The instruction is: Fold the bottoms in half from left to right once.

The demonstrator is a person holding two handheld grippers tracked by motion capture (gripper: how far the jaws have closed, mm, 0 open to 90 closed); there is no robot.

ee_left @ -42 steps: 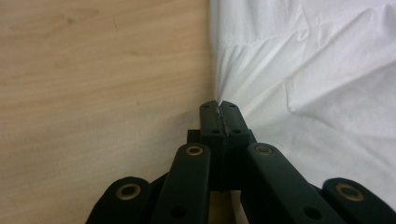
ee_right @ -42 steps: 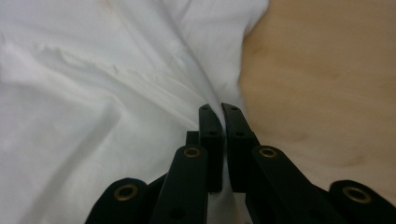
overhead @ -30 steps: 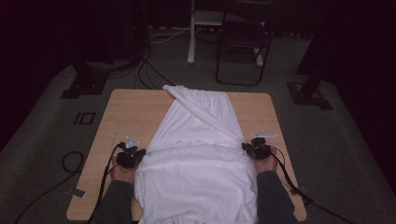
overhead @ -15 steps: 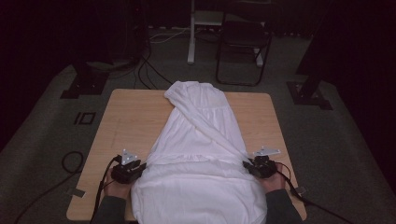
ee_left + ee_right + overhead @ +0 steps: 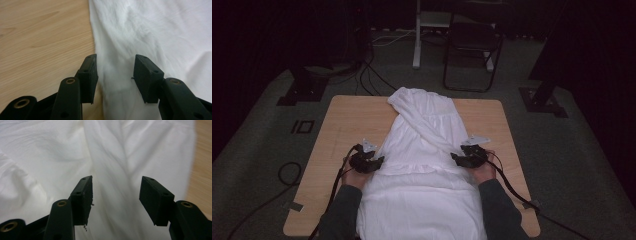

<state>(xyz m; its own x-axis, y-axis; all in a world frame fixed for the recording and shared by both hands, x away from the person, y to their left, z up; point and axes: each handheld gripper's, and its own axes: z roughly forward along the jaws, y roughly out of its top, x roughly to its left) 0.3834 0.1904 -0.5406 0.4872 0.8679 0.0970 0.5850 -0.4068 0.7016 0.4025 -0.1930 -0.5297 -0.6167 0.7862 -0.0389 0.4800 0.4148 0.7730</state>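
Observation:
A white garment (image 5: 427, 165) lies lengthwise down the middle of the wooden table (image 5: 347, 120), its near end hanging over the front edge. My left gripper (image 5: 379, 161) rests at the cloth's left edge, my right gripper (image 5: 454, 157) at its right edge. The left gripper's jaws (image 5: 115, 75) have just been opening; they stand apart over the cloth's edge (image 5: 140, 37), pressing nothing. In the right gripper view the jaws (image 5: 116, 197) have likewise just been opening, with the white fabric (image 5: 75, 150) lying loose beyond the gap.
Bare wood (image 5: 37, 37) lies left of the cloth, and a strip of table (image 5: 202, 157) lies past its right edge. Cables (image 5: 512, 187) trail from both grippers. A dark chair (image 5: 472, 45) and stand bases (image 5: 542, 97) are on the floor beyond the table.
Both hands drew back toward the front edge, then moved forward again. The cloth's far end slid nearer and bunched. Both grippers went from shut on the cloth's edges to open, releasing it.

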